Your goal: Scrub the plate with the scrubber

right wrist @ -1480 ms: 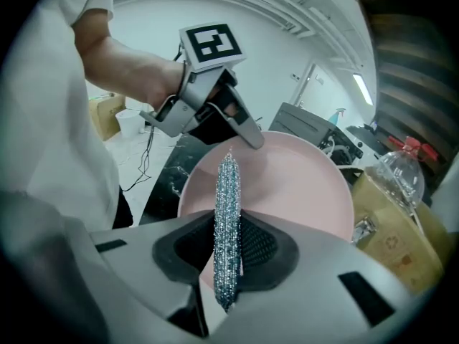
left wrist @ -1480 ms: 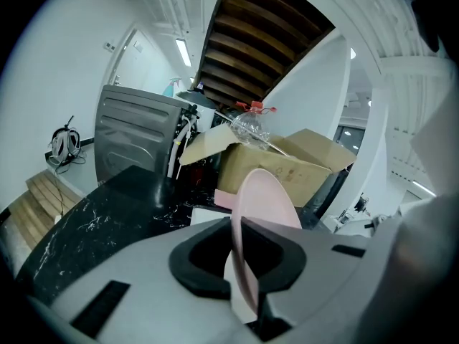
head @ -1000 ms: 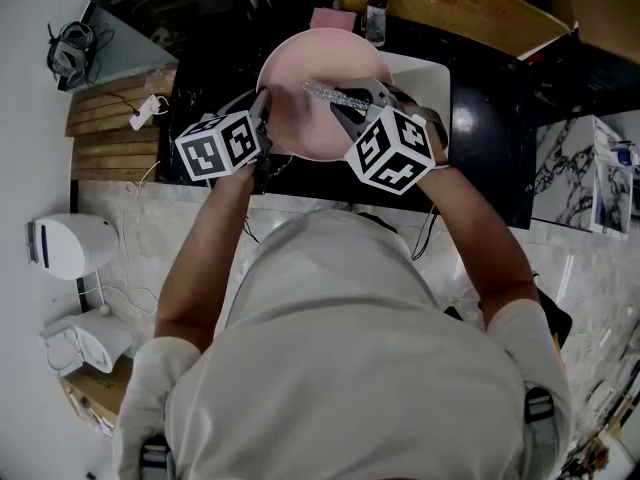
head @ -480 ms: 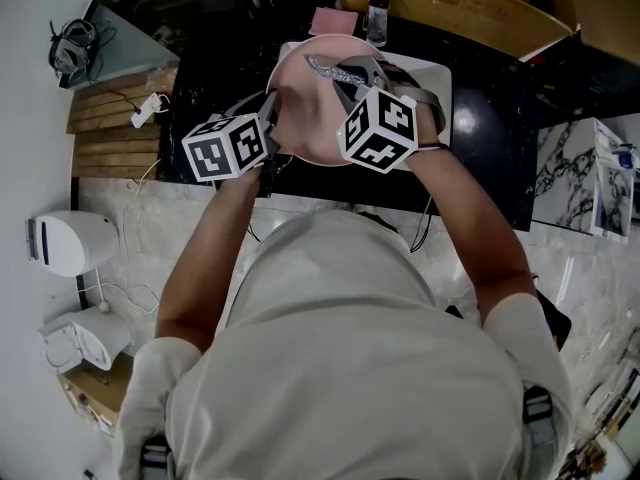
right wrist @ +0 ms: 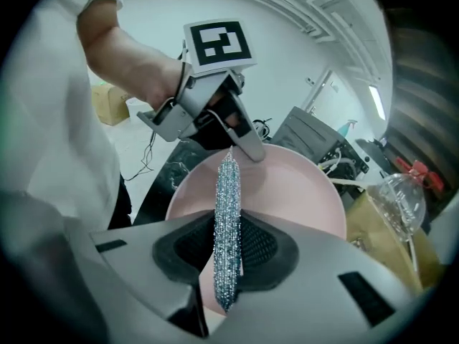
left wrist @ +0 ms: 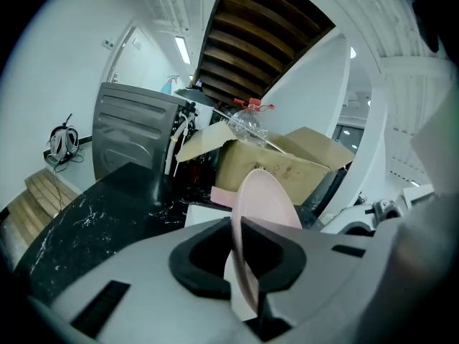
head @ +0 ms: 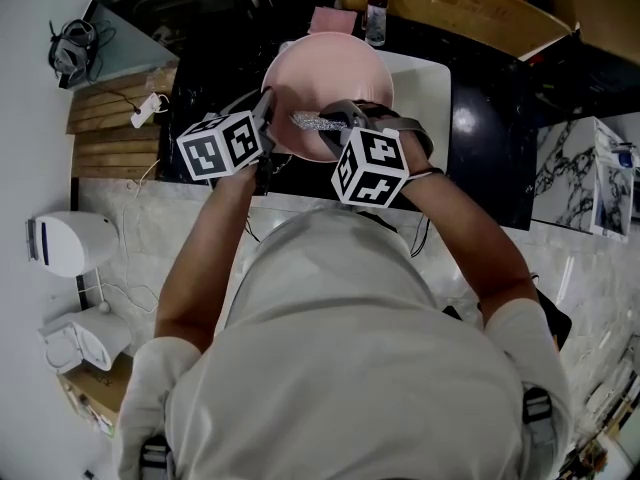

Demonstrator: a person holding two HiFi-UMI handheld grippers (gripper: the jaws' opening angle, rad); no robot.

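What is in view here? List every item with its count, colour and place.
plate: one, pink, held tilted above the counter
scrubber: one, silver, over the plate's face
tray: one, white, under the plate
counter: one, black, middle
cardboard box: one, brown, behind the counter
plastic bottle: one, clear, by the box
wooden steps: one set, brown, left of the counter
left gripper: one, grey, shut on the plate's rim
right gripper: one, grey, shut on the scrubber
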